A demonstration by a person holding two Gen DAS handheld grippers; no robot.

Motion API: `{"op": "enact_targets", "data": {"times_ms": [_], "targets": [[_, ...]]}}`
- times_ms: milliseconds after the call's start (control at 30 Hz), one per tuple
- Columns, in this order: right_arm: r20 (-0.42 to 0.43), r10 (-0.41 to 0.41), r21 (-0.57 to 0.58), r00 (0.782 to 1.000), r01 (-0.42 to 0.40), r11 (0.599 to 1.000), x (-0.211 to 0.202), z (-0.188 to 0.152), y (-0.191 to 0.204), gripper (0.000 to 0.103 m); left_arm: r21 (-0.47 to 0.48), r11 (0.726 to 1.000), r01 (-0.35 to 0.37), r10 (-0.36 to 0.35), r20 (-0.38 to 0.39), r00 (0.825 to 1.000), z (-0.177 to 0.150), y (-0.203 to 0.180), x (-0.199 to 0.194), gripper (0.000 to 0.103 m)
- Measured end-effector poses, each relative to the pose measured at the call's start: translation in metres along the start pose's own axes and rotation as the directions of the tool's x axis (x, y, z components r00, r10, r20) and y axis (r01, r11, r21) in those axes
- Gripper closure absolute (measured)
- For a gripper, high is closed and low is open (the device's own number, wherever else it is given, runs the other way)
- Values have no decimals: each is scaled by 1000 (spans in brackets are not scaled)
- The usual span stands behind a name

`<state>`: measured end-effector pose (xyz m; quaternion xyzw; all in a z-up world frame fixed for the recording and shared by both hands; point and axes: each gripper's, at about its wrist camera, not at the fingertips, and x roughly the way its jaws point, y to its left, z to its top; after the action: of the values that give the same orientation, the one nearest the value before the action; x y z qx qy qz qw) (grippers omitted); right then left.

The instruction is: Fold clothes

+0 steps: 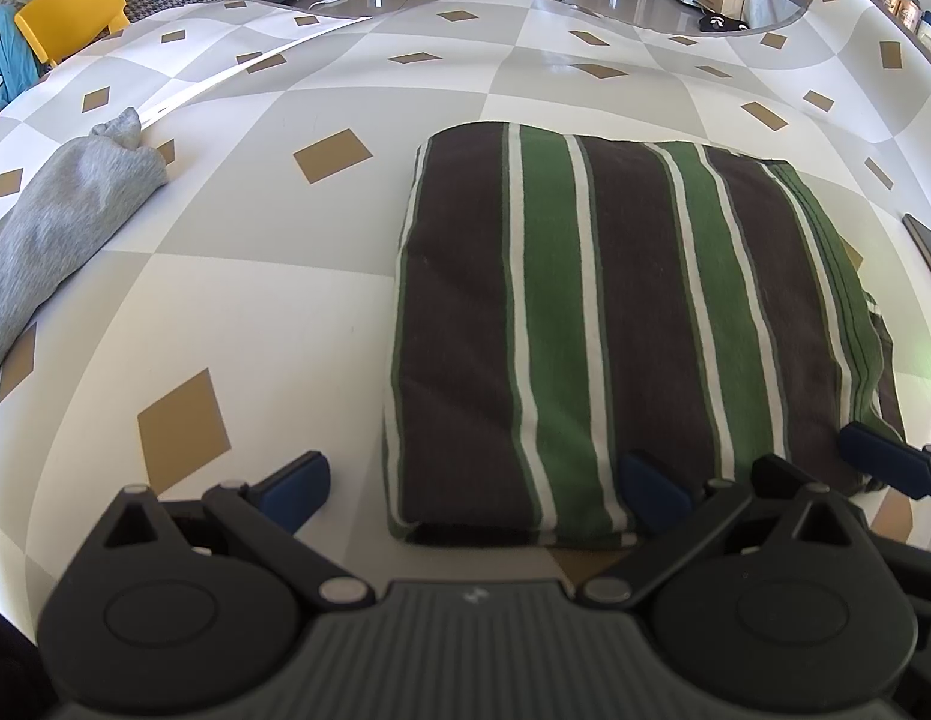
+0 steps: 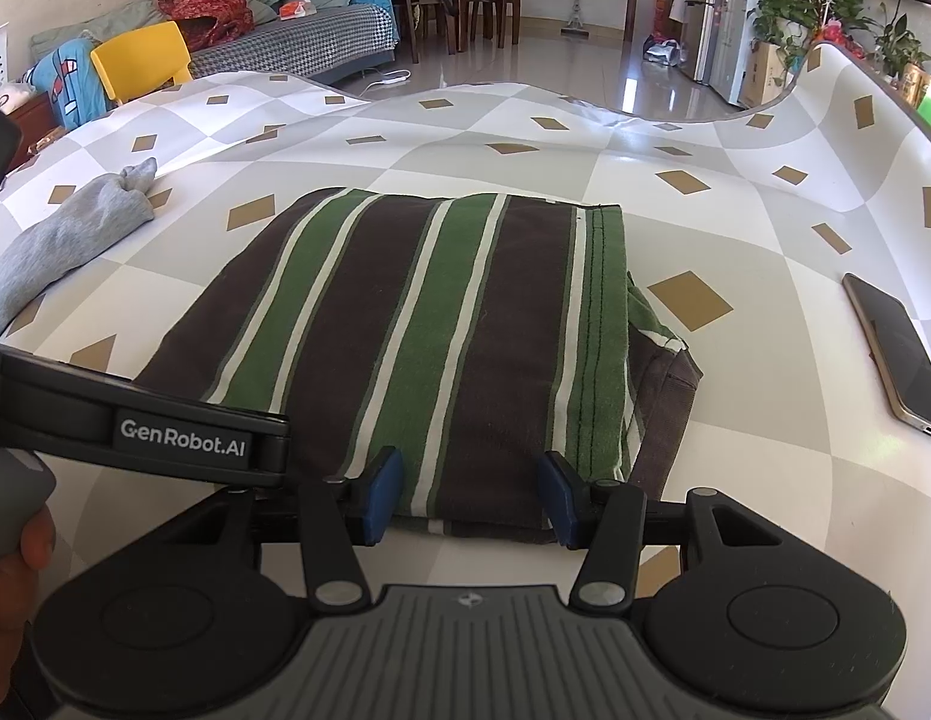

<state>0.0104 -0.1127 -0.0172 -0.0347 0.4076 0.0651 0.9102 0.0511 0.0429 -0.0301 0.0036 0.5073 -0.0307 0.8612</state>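
A brown, green and white striped garment (image 1: 615,330) (image 2: 441,324) lies folded into a flat rectangle on the checked table cover (image 1: 273,276). My left gripper (image 1: 474,492) stands wide open at the garment's near left corner: one pad (image 1: 297,492) is over bare table, the other (image 1: 651,492) over the near edge. My right gripper (image 2: 471,495) is open at the near right edge, with flat cloth between its blue pads and no pinch showing. One of its fingers (image 1: 885,462) shows in the left wrist view. The left gripper's black body (image 2: 183,438) shows in the right wrist view.
A crumpled grey garment (image 1: 57,228) (image 2: 75,228) lies at the table's left. A phone (image 2: 897,354) rests on the right, near the edge. A hand (image 2: 15,546) shows at lower left. Beyond the table stand a yellow chair (image 2: 141,60) and a sofa.
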Motion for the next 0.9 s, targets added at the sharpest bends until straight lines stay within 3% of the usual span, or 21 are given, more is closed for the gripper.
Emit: {"op": "enact_targets", "data": {"times_ms": [300, 533, 767, 900], "targets": [[-12, 34, 17, 999, -34, 999, -4, 3, -7, 54, -4, 1000, 3, -3, -4, 1000, 1, 0, 0, 0], [-1, 95, 167, 995, -94, 982, -13, 9, -34, 54, -5, 1000, 2, -2, -12, 1000, 3, 0, 0, 0], [30, 31, 247, 999, -37, 968, -16, 13, -50, 54, -13, 1000, -3, 3, -10, 1000, 5, 0, -2, 0], [35, 40, 307, 999, -49, 951, -15, 13, -60, 54, -37, 999, 5, -5, 8, 1000, 9, 4, -5, 0]]}}
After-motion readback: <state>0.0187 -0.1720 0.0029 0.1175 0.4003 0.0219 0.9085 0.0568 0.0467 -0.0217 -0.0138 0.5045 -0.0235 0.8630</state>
